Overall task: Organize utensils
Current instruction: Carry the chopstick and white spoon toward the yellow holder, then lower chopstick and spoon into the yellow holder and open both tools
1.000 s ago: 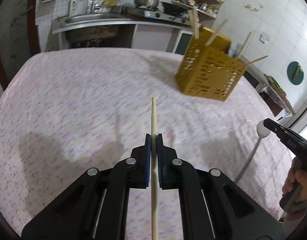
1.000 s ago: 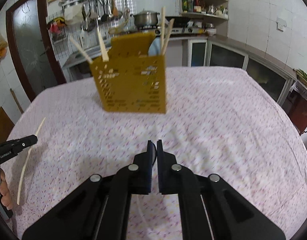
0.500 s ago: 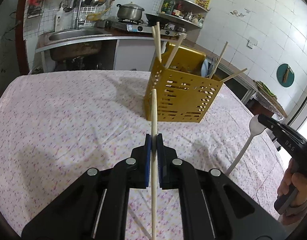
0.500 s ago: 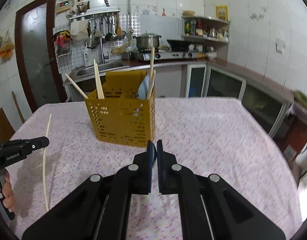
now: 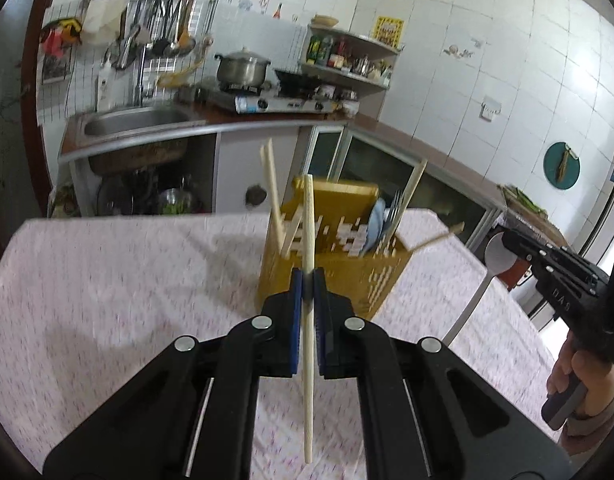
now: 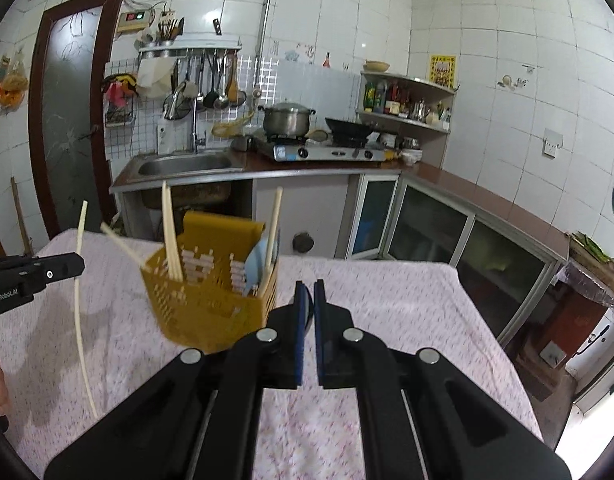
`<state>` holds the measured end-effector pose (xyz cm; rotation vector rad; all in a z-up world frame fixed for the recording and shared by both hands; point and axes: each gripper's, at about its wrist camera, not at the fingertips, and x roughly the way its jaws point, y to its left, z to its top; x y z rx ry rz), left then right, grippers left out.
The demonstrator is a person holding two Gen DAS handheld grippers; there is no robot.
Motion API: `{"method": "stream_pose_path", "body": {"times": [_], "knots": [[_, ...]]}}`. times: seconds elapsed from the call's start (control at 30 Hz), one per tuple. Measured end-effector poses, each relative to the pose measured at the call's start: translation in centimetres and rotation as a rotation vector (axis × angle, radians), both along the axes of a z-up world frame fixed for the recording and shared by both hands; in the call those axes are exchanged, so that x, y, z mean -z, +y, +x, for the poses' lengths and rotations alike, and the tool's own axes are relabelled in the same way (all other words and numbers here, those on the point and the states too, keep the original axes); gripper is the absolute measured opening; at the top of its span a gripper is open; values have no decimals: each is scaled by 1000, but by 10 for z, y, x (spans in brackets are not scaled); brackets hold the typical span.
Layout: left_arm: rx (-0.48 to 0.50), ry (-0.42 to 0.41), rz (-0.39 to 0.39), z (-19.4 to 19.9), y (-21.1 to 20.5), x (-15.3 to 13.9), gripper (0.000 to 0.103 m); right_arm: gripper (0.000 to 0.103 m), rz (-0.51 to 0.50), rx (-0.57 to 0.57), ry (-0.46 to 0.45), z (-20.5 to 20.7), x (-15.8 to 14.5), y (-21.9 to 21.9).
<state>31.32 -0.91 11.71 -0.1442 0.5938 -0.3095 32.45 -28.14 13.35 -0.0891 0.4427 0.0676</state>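
Observation:
My left gripper (image 5: pixel 308 280) is shut on a pale wooden chopstick (image 5: pixel 308 220) that stands upright in front of the yellow slotted utensil basket (image 5: pixel 339 276). The basket (image 6: pixel 203 304) holds several chopsticks, a blue spoon and a fork. In the right wrist view the left gripper (image 6: pixel 77 266) and its chopstick (image 6: pixel 79 320) hang left of the basket. My right gripper (image 5: pixel 511 242) is shut on a white spoon (image 5: pixel 497 254), bowl up and handle slanting down, to the right of the basket. In its own view the right gripper (image 6: pixel 308 292) has its pads together and the spoon hardly shows.
The table (image 5: pixel 107 280) wears a pink flowered cloth. Behind its far edge run a sink (image 6: pixel 183 166), a stove with a steel pot (image 6: pixel 287 120) and glass-door cabinets (image 6: pixel 427 232). A hand (image 5: pixel 583 376) grips the right tool's handle.
Both grippers have risen and tipped up, carrying the chopstick and the spoon. The basket now sits nearer and lower in both views, and more of the kitchen wall shows.

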Motion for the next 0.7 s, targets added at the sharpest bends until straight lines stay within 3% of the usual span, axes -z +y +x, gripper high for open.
{"method": "stream_pose_path", "body": {"times": [0.33,0.57,0.7], "knots": [[-27,-116,-4,16,-7,-41,5,4,82,76,-70,17,-17,-32],[-75,-283,6,33,-13,-83,5,4,-58,141,-196,34,-65,-32],[-91,-366,16,50,-21,-92,5,4,-80,132,-231,45,-80,-23]]}}
